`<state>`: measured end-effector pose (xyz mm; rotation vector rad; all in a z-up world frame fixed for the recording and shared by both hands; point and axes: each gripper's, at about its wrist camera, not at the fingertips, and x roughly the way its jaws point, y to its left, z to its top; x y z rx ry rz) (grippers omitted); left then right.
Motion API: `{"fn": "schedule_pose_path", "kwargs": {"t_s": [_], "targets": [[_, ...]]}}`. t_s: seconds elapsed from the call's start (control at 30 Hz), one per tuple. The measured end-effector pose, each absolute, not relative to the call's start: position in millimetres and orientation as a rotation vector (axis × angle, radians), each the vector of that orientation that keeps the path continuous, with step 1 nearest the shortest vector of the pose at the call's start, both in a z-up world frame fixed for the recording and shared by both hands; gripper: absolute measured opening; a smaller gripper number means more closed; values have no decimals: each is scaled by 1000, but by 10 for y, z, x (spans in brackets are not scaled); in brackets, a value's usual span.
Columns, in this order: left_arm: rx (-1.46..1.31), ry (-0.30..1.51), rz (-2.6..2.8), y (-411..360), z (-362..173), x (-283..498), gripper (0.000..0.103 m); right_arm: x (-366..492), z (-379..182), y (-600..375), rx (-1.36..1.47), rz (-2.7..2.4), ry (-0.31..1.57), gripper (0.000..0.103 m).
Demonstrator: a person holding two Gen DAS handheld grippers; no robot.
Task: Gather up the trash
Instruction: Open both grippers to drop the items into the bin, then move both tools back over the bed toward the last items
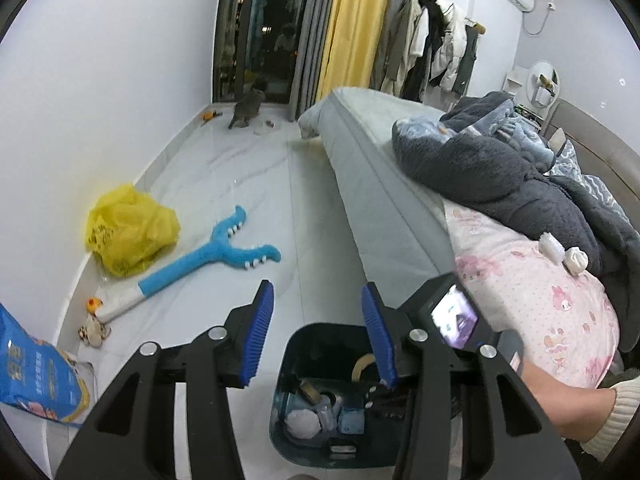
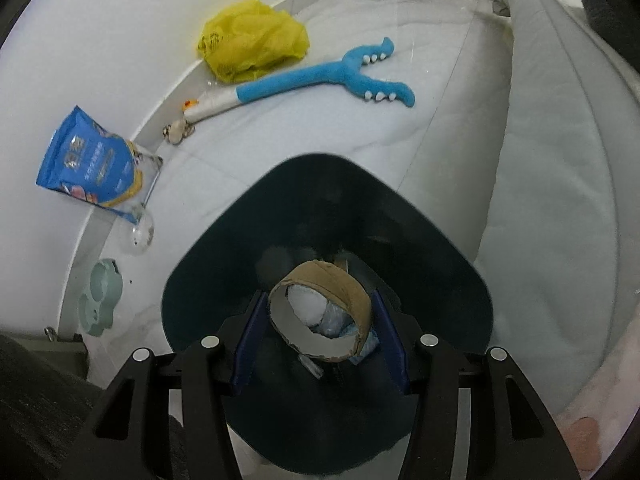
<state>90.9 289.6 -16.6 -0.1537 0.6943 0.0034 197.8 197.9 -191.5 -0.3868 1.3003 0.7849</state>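
A dark teal trash bin (image 1: 288, 364) stands on the floor beside the bed; it fills the right wrist view (image 2: 192, 280). My right gripper (image 2: 320, 320) is down inside the bin, its blue pads around a brown cardboard tape ring (image 2: 340, 280); the ring touches the right pad and a small gap shows at the left pad. Crumpled white tissue (image 2: 308, 304) and other scraps lie under it. The ring also shows in the left wrist view (image 1: 362, 366). My left gripper (image 1: 318, 324) is open and empty above the bin. Two small white scraps (image 1: 564, 252) lie on the bed.
A yellow plastic bag (image 1: 128, 228), a blue plush toy (image 1: 208, 256) and a blue pouch (image 1: 36, 376) lie on the white floor along the wall. The bed (image 1: 384, 184) with a dark blanket (image 1: 500, 172) is on the right. A grey cat (image 1: 248, 106) stands by the window.
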Motion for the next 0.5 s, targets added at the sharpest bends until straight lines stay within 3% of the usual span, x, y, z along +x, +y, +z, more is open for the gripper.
{"fn": "schedule_pose_path", "kwargs": {"t_s": [0.3, 0.5], "targets": [[-125, 630, -2, 2811, -30, 871, 48, 1875, -2024, 2006, -440, 796, 1349, 56], [-135, 592, 16, 2787, 42, 863, 48, 1792, -1922, 1995, -442, 836, 1332, 76]]}}
